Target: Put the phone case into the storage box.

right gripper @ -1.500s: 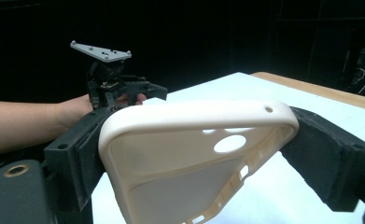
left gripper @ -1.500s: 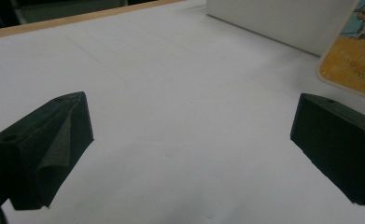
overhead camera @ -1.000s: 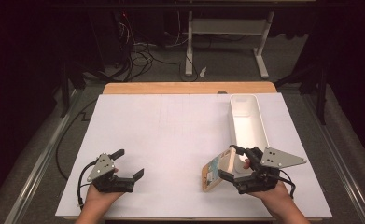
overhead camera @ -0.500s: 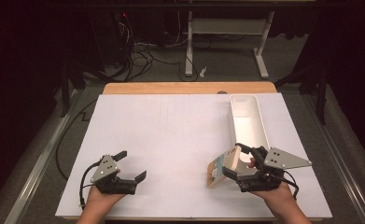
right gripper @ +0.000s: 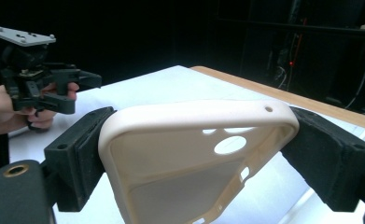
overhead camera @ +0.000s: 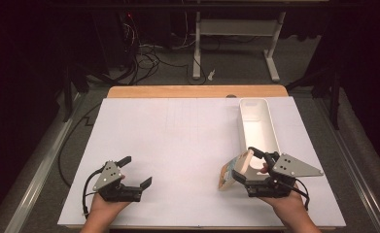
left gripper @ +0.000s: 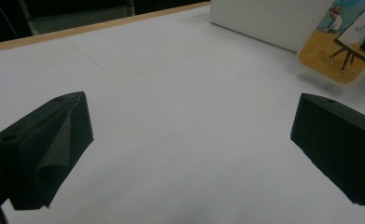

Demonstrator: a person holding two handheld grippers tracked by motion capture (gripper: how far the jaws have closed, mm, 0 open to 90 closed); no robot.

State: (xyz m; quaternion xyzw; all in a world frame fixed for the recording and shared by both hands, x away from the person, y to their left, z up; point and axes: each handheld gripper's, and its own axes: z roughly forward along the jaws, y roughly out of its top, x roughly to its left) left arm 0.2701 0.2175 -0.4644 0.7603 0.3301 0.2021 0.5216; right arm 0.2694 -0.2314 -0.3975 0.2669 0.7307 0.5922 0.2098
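Note:
A cream phone case (overhead camera: 229, 175) with a painted picture on its back is held up off the white mat near the front right. My right gripper (overhead camera: 247, 166) is shut on its two long edges. In the right gripper view the hollow inside of the phone case (right gripper: 185, 163) faces the camera, clamped between the black pads (right gripper: 84, 144) of the right gripper (right gripper: 206, 149). My left gripper (overhead camera: 136, 171) rests at the front left, open and holding nothing. The left gripper (left gripper: 189, 135) looks over bare mat toward the phone case (left gripper: 343, 42).
A long white tray (overhead camera: 271, 127) lies on the right of the mat, just beyond the right gripper, and the tray's wall (left gripper: 264, 18) shows in the left gripper view. The wooden table edge (overhead camera: 197, 91) runs along the back. The left gripper (right gripper: 80, 91) shows far off in the right gripper view.
The right gripper has carried the phone case a little to the right and away from the front edge. The left gripper has barely shifted.

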